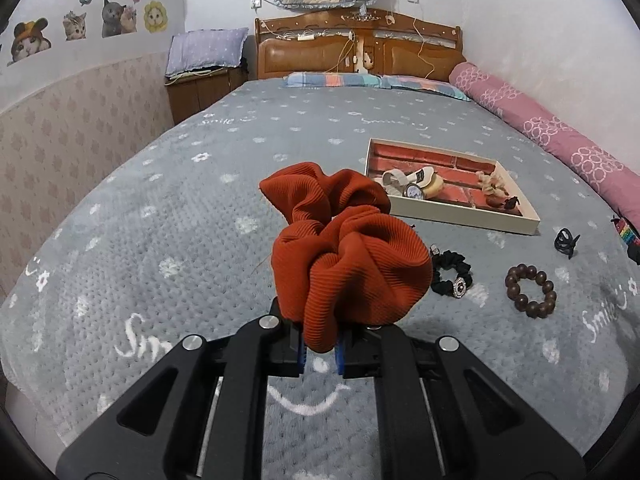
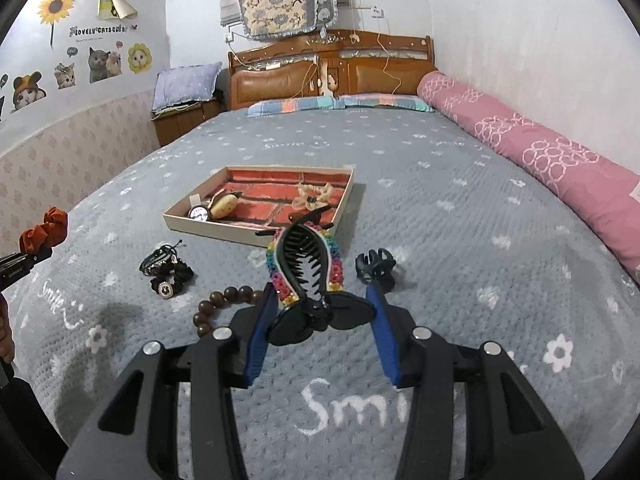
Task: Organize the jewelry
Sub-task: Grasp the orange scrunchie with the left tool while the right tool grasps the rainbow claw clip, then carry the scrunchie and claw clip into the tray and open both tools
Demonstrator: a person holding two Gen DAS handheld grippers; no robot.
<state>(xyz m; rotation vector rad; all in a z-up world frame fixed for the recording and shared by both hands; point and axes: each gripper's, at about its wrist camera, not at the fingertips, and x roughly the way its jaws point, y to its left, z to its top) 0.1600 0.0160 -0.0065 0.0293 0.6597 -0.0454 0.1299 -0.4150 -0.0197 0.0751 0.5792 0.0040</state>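
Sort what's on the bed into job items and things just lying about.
Job: rust scrunchie in left gripper; rainbow hair claw in right gripper; tray; black scrunchie; bead bracelet; small black claw clip.
Lying about: pink bolster; pillows.

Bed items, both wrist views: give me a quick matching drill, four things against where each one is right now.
Things:
1. rust scrunchie
2. rainbow hair clip
3. watch
4. bead bracelet

Places:
A. in the tray
B. lying on the blanket
C. in the left claw
D. in the right claw

Pairs: 1-C, 2-D, 3-A, 4-B
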